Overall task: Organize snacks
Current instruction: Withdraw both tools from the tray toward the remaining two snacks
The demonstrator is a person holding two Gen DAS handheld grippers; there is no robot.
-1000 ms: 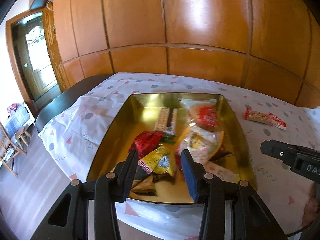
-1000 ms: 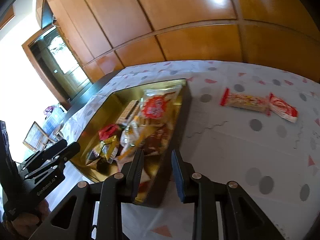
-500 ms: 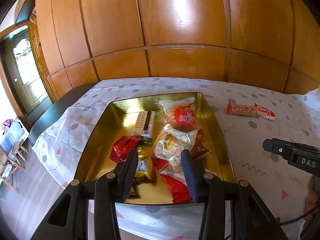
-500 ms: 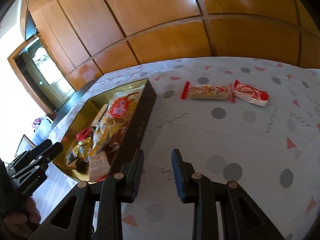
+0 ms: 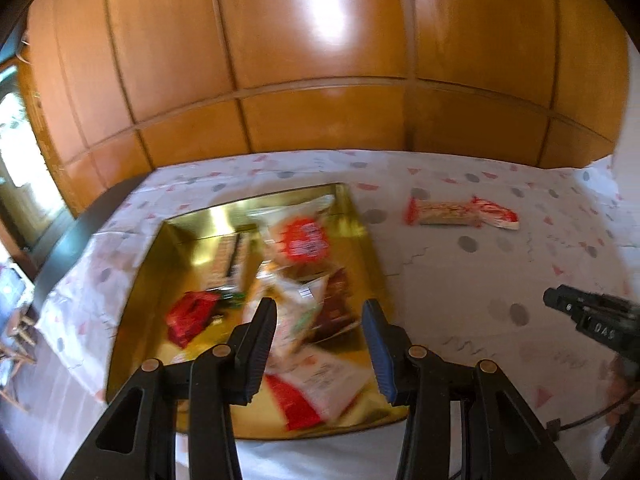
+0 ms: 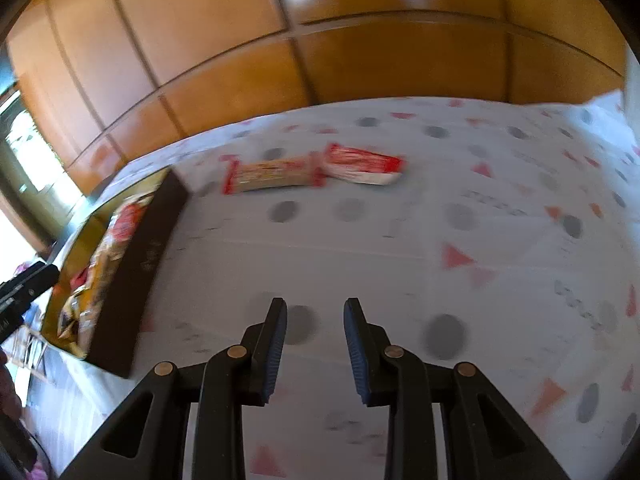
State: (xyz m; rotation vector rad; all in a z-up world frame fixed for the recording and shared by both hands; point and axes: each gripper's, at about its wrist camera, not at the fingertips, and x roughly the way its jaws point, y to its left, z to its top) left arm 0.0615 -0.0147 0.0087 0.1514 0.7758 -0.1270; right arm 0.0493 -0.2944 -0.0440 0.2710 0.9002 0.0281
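Two packets left on cloth (image 6: 500, 232): bar (image 6: 272, 172) and red packet (image 6: 364, 164), end to end, well apart from tin (image 6: 148, 256). Right gripper (image 6: 316, 344): jaws narrowly apart, empty. Left gripper (image 5: 320, 344): spread, empty, above tin. Likely light, crinkly, slippery film; contents crushable. Pinch mid-body, across the width.

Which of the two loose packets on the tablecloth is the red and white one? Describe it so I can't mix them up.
Start at the gold tin and look past its right wall onto the dotted tablecloth, where two packets lie end to end. The red and white packet is the farther from the tin, touching the long tan bar with red ends.
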